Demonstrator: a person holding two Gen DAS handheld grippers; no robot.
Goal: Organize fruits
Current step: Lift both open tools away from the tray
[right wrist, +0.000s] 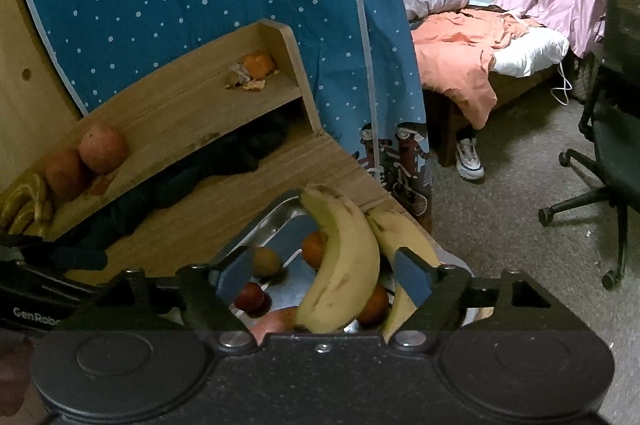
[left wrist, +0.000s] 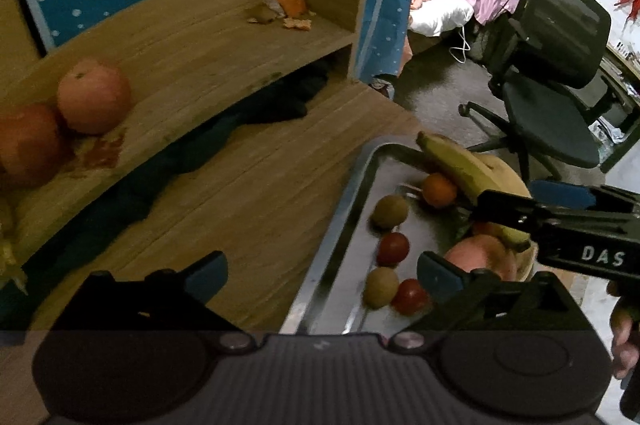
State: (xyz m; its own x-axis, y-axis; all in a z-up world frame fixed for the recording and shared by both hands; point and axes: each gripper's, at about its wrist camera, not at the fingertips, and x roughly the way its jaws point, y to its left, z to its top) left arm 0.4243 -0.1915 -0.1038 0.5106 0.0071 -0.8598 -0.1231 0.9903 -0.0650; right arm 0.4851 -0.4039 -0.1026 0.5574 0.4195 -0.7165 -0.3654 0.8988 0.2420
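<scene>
A metal tray (left wrist: 352, 185) on the wooden desk holds two bananas (left wrist: 460, 167), an orange (left wrist: 439, 189), two kiwis (left wrist: 390, 211), two tomatoes (left wrist: 394, 249) and an apple (left wrist: 480, 257). My right gripper (left wrist: 508, 195) reaches in from the right over the bananas. In the right wrist view it (right wrist: 316, 261) is open, its fingers (right wrist: 412, 277) straddling the front banana (right wrist: 344, 265), while the second banana (right wrist: 404, 229) runs behind the right pad. My left gripper (left wrist: 322, 271) is open and holds nothing, low over the tray's near left rim.
A wooden shelf (left wrist: 200, 37) at the back carries two apples (left wrist: 94, 97), a peeled orange with scraps (left wrist: 290, 3) and bananas (right wrist: 26, 201) at its left end. Dark cloth (left wrist: 224, 133) lies under it. An office chair (left wrist: 552, 85) and a bed (right wrist: 460, 53) stand to the right.
</scene>
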